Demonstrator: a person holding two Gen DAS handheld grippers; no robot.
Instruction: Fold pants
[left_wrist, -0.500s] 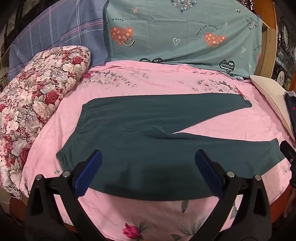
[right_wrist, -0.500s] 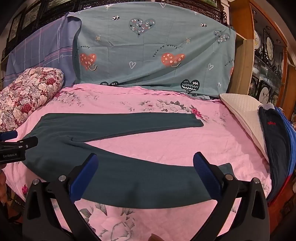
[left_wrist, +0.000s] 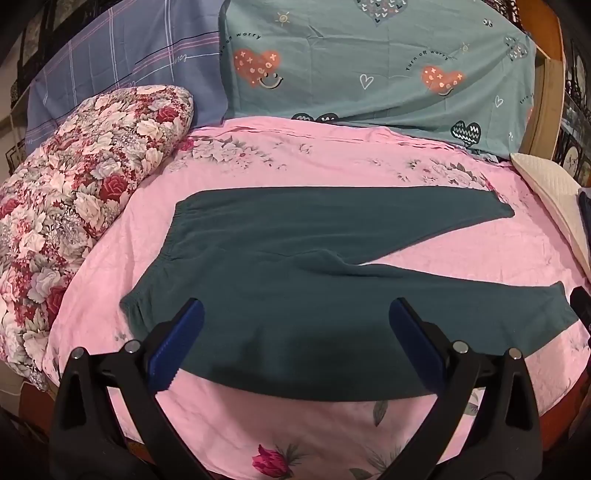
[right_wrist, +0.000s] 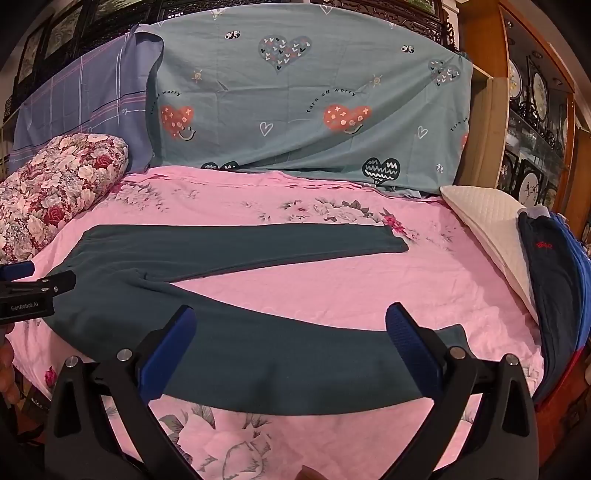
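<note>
You have bare pink sheet (right_wrist: 351, 291) between the two legs of the pants (right_wrist: 229, 336) and along the near edge. The floral quilt (left_wrist: 70, 206) crowds the left; a white pillow (right_wrist: 491, 229) and folded clothes (right_wrist: 550, 280) block the right.

Pants spread flat on the bed, a tool poised over each end of their near edge.

The pants (left_wrist: 280, 295) lie across the middle of the bed (left_wrist: 332, 162), waistband to the left, both legs running right and splayed apart, one behind the other. The left tool (left_wrist: 291, 343) hangs with jaws wide over the near waist part; the right tool (right_wrist: 290, 345) hangs likewise over the near leg, towards its hem. A rolled quilt (left_wrist: 74, 206) lies at the bed's left end. Two draped sheets (right_wrist: 314, 110) stand upright behind the bed. At the right end lies a pillow (right_wrist: 491, 229), with folded clothes (right_wrist: 554, 280) just beyond it.
</note>
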